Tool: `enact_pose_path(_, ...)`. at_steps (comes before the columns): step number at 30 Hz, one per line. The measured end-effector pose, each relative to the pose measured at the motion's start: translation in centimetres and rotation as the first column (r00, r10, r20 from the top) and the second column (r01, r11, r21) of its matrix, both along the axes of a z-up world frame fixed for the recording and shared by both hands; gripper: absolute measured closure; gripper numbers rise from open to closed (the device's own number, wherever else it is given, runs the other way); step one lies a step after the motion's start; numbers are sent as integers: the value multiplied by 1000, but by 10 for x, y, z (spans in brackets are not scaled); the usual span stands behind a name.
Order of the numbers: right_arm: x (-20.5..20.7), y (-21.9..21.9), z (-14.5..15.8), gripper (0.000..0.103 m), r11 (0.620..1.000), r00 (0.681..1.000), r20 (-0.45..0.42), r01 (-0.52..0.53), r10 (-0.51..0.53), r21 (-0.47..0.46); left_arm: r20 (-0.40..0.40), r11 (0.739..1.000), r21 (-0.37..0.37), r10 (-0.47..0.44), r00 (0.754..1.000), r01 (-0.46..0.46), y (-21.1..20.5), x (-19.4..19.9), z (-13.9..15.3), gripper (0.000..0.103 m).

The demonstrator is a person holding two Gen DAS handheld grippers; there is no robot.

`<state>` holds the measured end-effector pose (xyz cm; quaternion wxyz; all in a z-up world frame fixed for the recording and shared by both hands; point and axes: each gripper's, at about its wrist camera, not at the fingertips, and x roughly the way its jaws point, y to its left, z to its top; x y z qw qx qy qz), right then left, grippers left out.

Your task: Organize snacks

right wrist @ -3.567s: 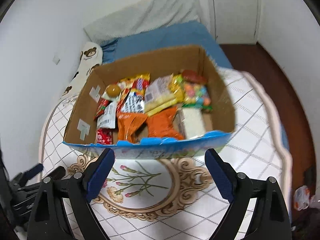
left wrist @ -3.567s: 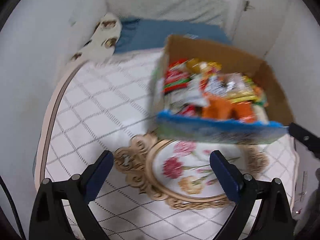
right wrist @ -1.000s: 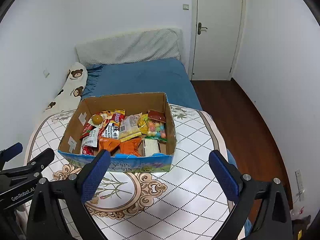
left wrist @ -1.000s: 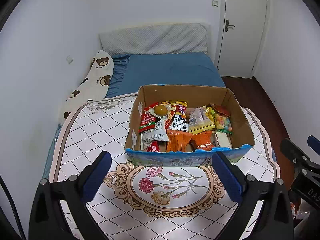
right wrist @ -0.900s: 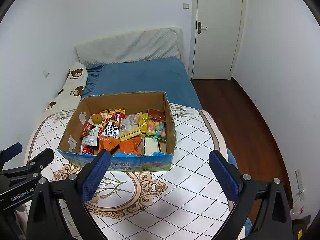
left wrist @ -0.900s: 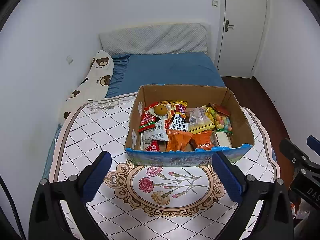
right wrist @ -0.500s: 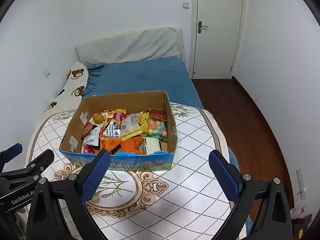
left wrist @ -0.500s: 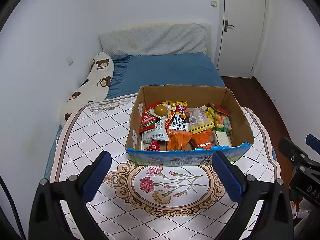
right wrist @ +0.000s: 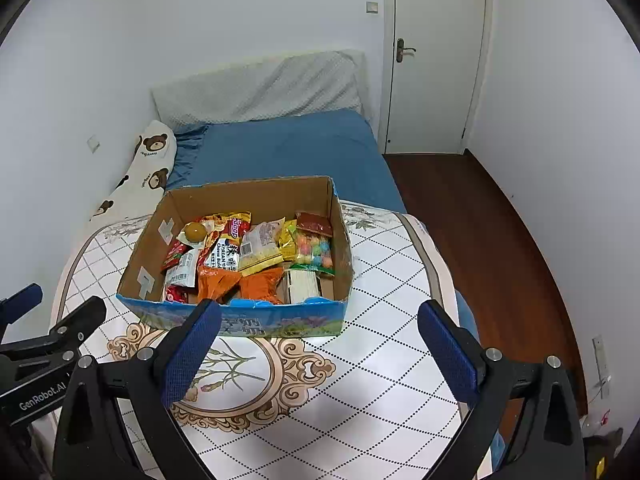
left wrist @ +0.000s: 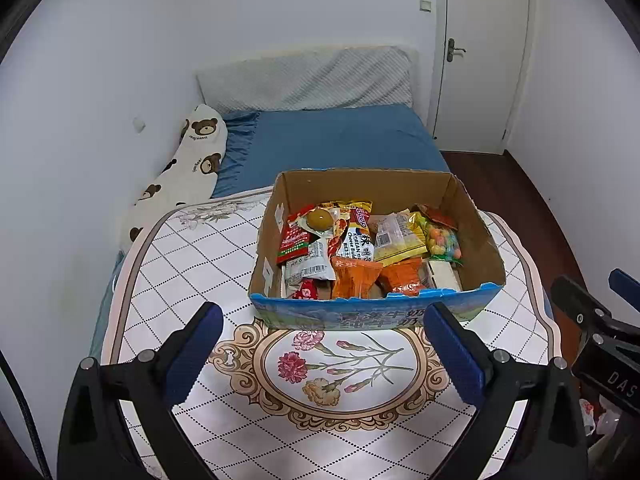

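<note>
Left gripper (left wrist: 322, 354) spread wide, holding nothing, poised above the floral medallion of the worktop (left wrist: 180, 264). Right gripper (right wrist: 318, 354) likewise wide apart and empty, over the quilted white cover. Just beyond both, resting on the worktop: cardboard box (left wrist: 368, 188) with blue printed front, packed with snacks (left wrist: 360, 244), among them orange packets (left wrist: 354, 280), a colourful candy bag (left wrist: 442, 240) and a red sachet (left wrist: 294, 240). Farther back, blue bed (left wrist: 336, 136), bear-print pillow (left wrist: 188, 168), white door (left wrist: 480, 56).

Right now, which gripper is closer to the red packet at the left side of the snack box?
Left. The left gripper faces the box squarely, red packet just ahead-left; the right gripper hangs off toward the box's right end.
</note>
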<state>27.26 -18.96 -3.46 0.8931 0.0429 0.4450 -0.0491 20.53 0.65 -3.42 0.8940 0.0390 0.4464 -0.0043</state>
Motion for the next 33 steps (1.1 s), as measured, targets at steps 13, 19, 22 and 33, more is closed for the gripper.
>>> enact_pose_path(13, -2, -3, 1, 2, 1000, 1000, 8, 4, -4, -4, 1, 1000, 6, -10, 1000, 10, -4, -1, 0, 0)
enact_pose_path(19, -3, -4, 5, 2, 1000, 1000, 15, 2, -2, -2, 8, 1000, 14, -22, 1000, 22, -6, -2, 2, 0)
enact_pose_path(22, -3, -5, 8, 2, 1000, 1000, 19, 2, -2, -3, 9, 1000, 14, -23, 1000, 23, -6, -2, 3, 0)
enact_pose_path(33, -4, -5, 11, 2, 1000, 1000, 24, 4, -3, -4, 14, 1000, 15, -27, 1000, 26, -7, -2, 6, 0)
